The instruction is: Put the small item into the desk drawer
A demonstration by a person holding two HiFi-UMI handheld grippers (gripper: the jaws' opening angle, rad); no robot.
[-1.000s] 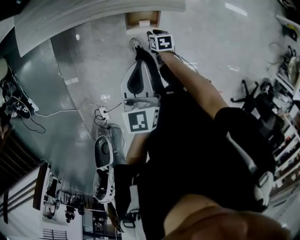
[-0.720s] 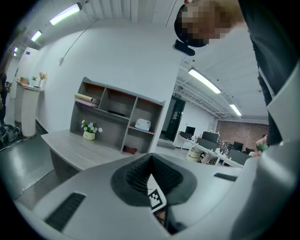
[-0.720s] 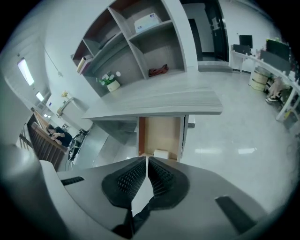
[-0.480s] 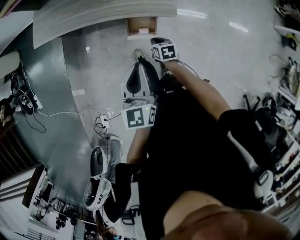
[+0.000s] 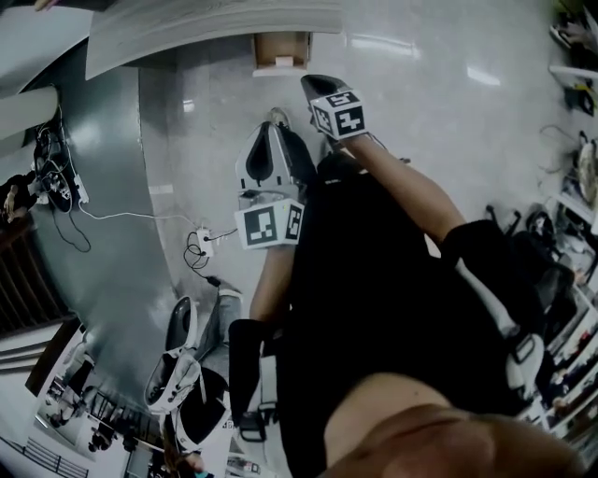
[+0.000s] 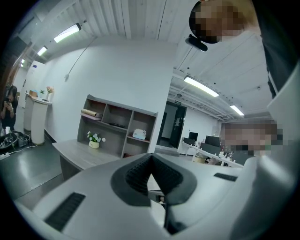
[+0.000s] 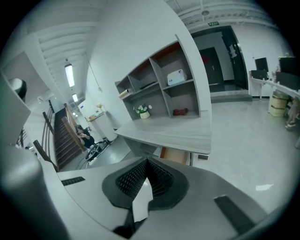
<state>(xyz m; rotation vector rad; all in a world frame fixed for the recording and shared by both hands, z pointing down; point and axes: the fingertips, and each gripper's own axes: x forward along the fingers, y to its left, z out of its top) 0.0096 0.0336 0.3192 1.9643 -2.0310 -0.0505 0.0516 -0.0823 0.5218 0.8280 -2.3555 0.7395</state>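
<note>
The open desk drawer (image 5: 281,47) shows brown under the grey desk (image 5: 215,28) at the top of the head view; it also appears in the right gripper view as the drawer (image 7: 176,155). My right gripper (image 5: 312,83) hangs over the pale floor just short of the drawer, pointing at it, jaws shut. A pale wedge shows behind its pads (image 7: 140,176); I cannot tell whether a small item is pinched there. My left gripper (image 5: 274,118) is beside it to the left, farther from the drawer. Its pads (image 6: 140,173) meet at the tip, with nothing seen between them.
A shelf unit (image 7: 159,89) with a potted plant (image 7: 143,111) stands on the desk. Cables and a power strip (image 5: 202,241) lie on the floor by the dark mat (image 5: 103,233). White equipment (image 5: 173,373) sits lower left, office chairs (image 5: 537,224) at the right, and a person (image 7: 84,136) stands by the stairs.
The right gripper has risen off the floor toward the camera, its marker cube now larger. The left gripper has shifted toward the desk. The whole view has swung a little.
</note>
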